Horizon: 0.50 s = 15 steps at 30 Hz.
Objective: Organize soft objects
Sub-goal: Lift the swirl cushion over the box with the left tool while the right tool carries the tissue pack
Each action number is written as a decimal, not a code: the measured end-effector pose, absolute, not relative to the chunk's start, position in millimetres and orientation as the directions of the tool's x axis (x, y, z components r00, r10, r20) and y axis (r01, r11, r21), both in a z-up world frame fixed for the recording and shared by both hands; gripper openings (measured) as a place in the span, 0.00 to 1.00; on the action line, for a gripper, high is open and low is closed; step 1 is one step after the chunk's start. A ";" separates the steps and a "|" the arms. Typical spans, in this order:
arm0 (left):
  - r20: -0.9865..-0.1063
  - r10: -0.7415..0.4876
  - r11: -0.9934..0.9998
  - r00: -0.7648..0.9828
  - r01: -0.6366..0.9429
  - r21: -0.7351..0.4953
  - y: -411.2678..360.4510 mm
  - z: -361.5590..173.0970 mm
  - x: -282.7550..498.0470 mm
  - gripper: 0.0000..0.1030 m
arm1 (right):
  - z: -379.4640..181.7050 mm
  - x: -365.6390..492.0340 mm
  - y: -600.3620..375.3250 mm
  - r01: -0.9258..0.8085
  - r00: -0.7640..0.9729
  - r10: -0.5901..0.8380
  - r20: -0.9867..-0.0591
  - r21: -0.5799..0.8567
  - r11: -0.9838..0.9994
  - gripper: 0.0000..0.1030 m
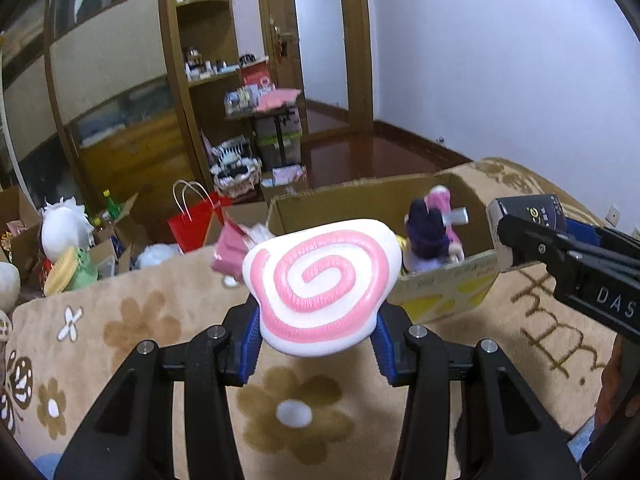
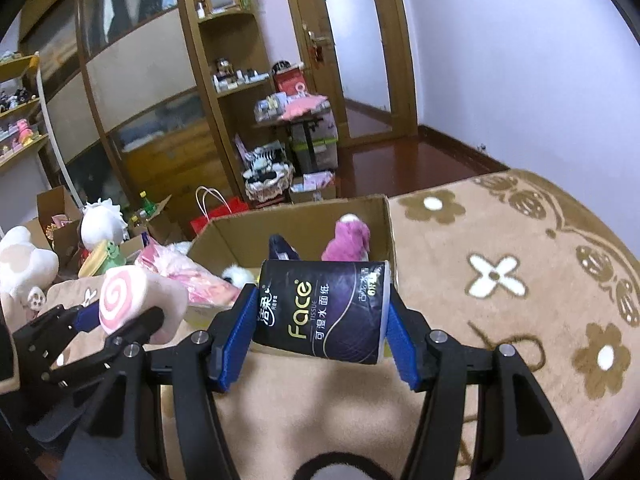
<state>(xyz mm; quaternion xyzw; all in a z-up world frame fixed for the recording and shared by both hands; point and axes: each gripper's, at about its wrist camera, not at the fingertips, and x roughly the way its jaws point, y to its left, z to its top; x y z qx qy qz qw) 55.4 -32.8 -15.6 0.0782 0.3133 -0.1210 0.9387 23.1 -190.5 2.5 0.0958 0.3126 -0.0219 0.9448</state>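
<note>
We note the left gripper (image 1: 318, 344) clamped on a soft pink-and-white spiral roll cushion (image 1: 322, 288); the right gripper (image 2: 320, 336) grips a dark Face tissue pack (image 2: 322, 312). An open cardboard box (image 2: 304, 220) holding plush toys sits at twelve o'clock on the beige floral blanket (image 2: 500, 280).

Left wrist view: looked forward and downward along the left hand-held gripper (image 1: 318, 344), close over the flowered blanket (image 1: 160, 320), facing the cardboard box (image 1: 360, 200).
Right wrist view: same slant from the right hand-held gripper (image 2: 320, 340), beside it.
Shared: box, blanket, wooden shelves (image 2: 224, 80), doorway (image 2: 352, 40); each saw the other gripper.
</note>
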 end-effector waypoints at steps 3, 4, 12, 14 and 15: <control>-0.587 -0.184 0.959 0.788 0.275 0.069 -34.3 -7.3 59.0 0.44 | 8.4 24.8 -190.7 0.091 0.820 0.019 -0.572 0.164 0.982 0.62; -0.580 -0.187 0.959 0.793 0.276 0.068 -35.5 -4.9 62.0 0.44 | 10.3 25.9 -191.1 0.089 0.825 0.018 -0.564 0.162 0.983 0.62; -0.566 -0.185 0.957 0.803 0.278 0.083 -51.0 0.1 82.9 0.44 | 15.3 43.4 -198.3 0.083 0.845 0.038 -0.534 0.201 0.976 0.62; -0.563 -0.176 0.957 0.807 0.273 0.093 -55.3 0.1 87.2 0.44 | 16.1 47.3 -199.0 0.085 0.851 0.032 -0.524 0.197 0.977 0.62; -0.557 -0.170 0.957 0.813 0.271 0.103 -58.2 0.6 89.3 0.44 | 17.1 49.9 -199.6 0.087 0.857 0.025 -0.515 0.192 0.978 0.62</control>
